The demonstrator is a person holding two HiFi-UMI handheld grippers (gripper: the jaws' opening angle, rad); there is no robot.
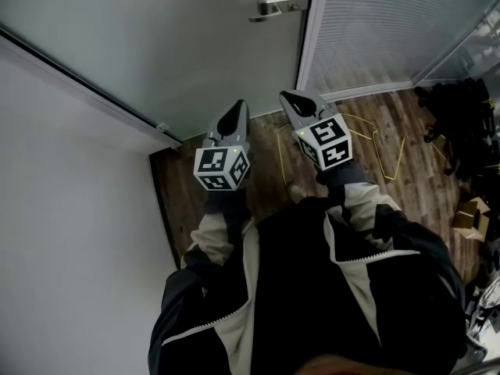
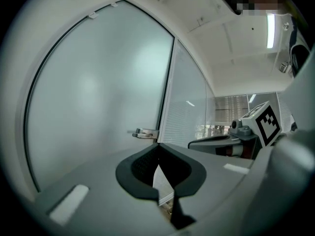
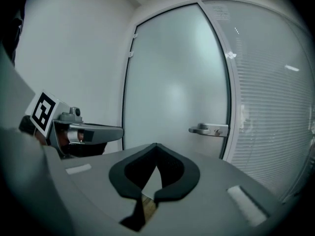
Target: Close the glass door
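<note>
The frosted glass door (image 1: 156, 45) fills the top of the head view, and its metal lever handle (image 1: 280, 6) sits by the door's right edge, which lies along the frame post. Both grippers are held level in front of the door, short of it and touching nothing. The left gripper (image 1: 233, 116) has its jaws together and empty. To its right, the right gripper (image 1: 295, 98) is also shut with nothing between its tips. In the left gripper view the handle (image 2: 145, 133) shows just above the jaws. In the right gripper view the handle (image 3: 209, 130) is ahead to the right.
A white wall (image 1: 62, 209) runs along the left. Right of the door stands a glass partition with blinds (image 1: 375, 30). The wood floor (image 1: 266, 147) carries yellow lines. Dark bags (image 1: 461, 123) and a cardboard box (image 1: 473, 213) lie at the far right.
</note>
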